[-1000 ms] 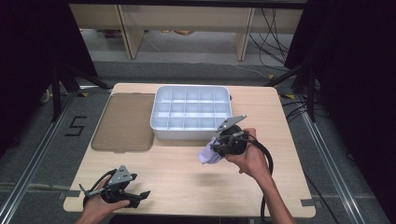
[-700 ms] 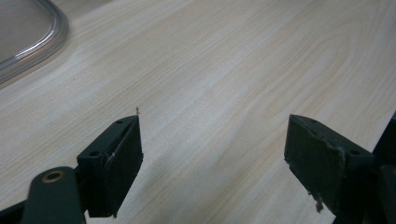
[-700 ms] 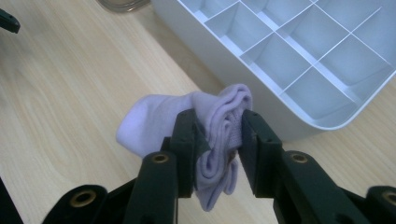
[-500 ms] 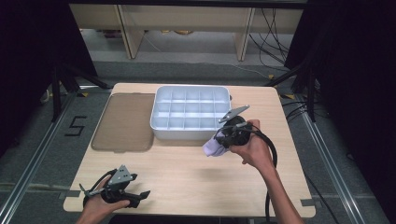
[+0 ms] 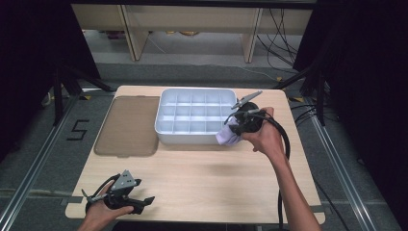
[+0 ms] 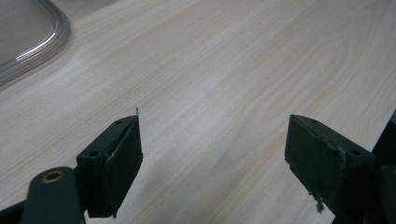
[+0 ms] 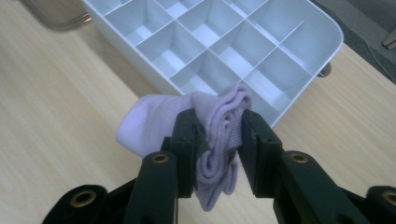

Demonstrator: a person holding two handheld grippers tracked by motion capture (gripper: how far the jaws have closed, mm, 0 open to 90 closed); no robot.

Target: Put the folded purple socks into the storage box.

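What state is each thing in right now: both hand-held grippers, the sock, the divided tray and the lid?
Right hand-held gripper: shut on the lilac sock, at the tray's near right corner.
Lilac sock: bunched, pinched between the jaws, off the table.
Left hand-held gripper: open, nothing between the jaws, low over the table's near left corner.
White divided tray: uncovered, visible compartments empty.
Clear brown lid: flat on the table, left of the tray.

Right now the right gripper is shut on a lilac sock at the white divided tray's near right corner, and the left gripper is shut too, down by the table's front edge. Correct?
Not quite: the left gripper is open, jaws wide apart over bare table in the left gripper view. The rest holds: right gripper shut on the lilac sock by the white divided tray.
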